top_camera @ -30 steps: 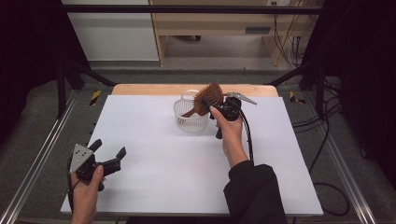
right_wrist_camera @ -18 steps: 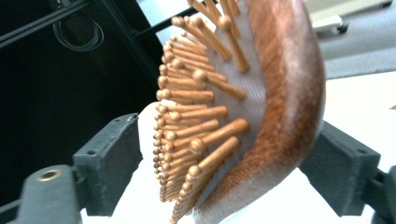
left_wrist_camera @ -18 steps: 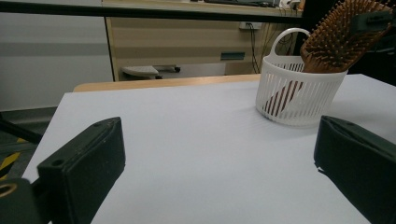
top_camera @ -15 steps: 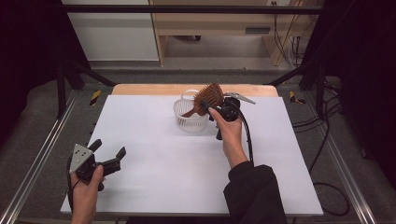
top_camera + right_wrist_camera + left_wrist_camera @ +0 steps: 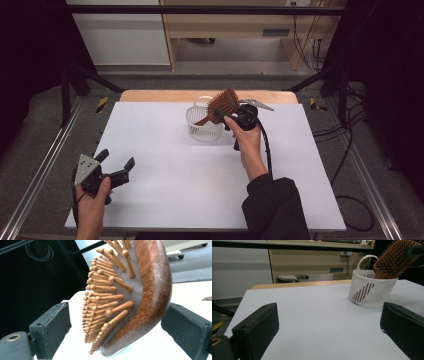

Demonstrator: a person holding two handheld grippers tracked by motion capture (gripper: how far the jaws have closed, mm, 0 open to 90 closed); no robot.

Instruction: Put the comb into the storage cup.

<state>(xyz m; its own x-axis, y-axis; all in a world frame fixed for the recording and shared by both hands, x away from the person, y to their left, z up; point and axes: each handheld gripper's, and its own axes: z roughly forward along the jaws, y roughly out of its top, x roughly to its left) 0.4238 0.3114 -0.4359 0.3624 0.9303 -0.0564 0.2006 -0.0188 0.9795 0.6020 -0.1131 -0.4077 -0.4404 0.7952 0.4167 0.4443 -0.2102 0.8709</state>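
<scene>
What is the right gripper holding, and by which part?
Nothing: the right gripper has just been opening, its pads clear of the hairbrush head between them.

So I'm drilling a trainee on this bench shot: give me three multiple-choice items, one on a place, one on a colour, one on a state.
1. Where does the hairbrush handle sit?
A in the basket
B flat on the table
C on the floor

2. The basket is
A black
B white
C red

3. The right tool, jaws having just been opening, is
A clamped on the brush
B open around the brush head
C shut on nothing

Answers: A, handle shows through the slats; B, white plastic; B, gaps at both pads.
</scene>
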